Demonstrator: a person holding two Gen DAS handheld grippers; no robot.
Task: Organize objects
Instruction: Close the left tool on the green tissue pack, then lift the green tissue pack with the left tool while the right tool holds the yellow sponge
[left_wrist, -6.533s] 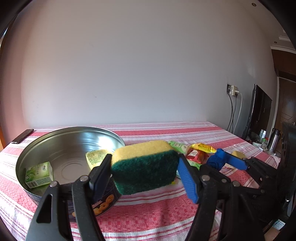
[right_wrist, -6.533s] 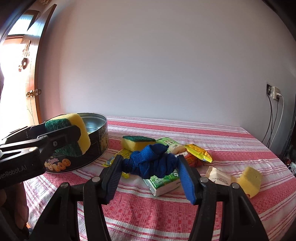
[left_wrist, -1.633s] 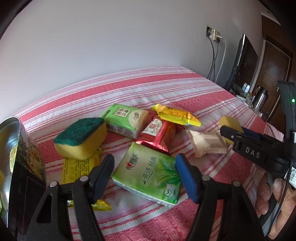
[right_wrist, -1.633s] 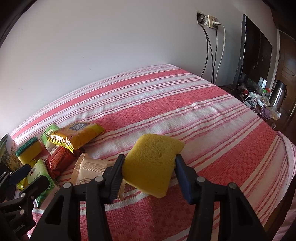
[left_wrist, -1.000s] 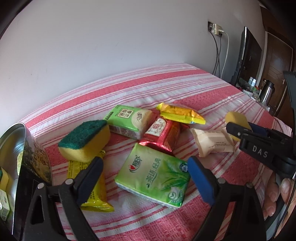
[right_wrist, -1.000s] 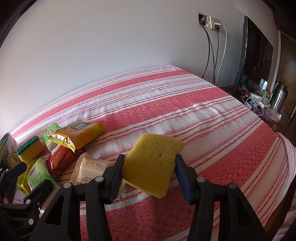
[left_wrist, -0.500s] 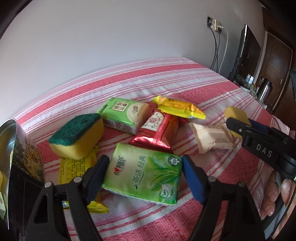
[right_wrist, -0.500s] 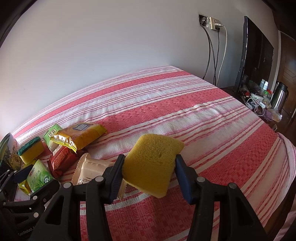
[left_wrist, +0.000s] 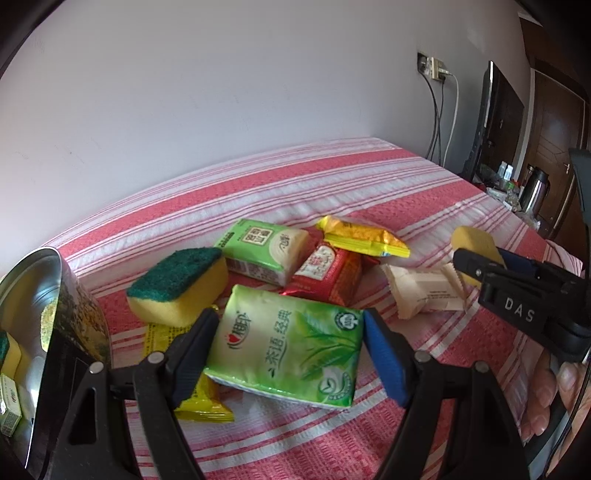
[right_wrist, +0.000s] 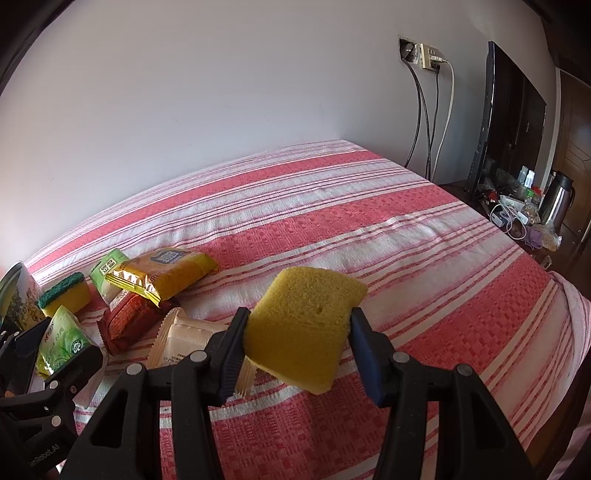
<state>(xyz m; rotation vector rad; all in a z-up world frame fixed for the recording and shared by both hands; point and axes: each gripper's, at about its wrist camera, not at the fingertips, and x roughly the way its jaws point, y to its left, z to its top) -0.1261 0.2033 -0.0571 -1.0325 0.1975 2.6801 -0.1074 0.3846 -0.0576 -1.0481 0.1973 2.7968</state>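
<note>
My left gripper (left_wrist: 288, 354) is shut on a green tissue pack (left_wrist: 288, 343) and holds it just above the striped cloth. My right gripper (right_wrist: 297, 350) is shut on a yellow sponge (right_wrist: 303, 325), lifted off the cloth; it also shows at the right in the left wrist view (left_wrist: 472, 242). A round metal tin (left_wrist: 40, 332) stands at the far left with a sponge and a small box inside.
A green-topped sponge (left_wrist: 179, 286), a second green pack (left_wrist: 266, 247), a red packet (left_wrist: 328, 273), a golden packet (left_wrist: 364, 240), a beige packet (left_wrist: 424, 291) and a yellow packet (left_wrist: 195, 398) lie on the cloth. The table's right edge drops toward a TV and kettle (right_wrist: 557, 199).
My left gripper dropped its green sponge in the tin, came over the pile, and has now closed on the green tissue pack. My right gripper holds the yellow sponge still.
</note>
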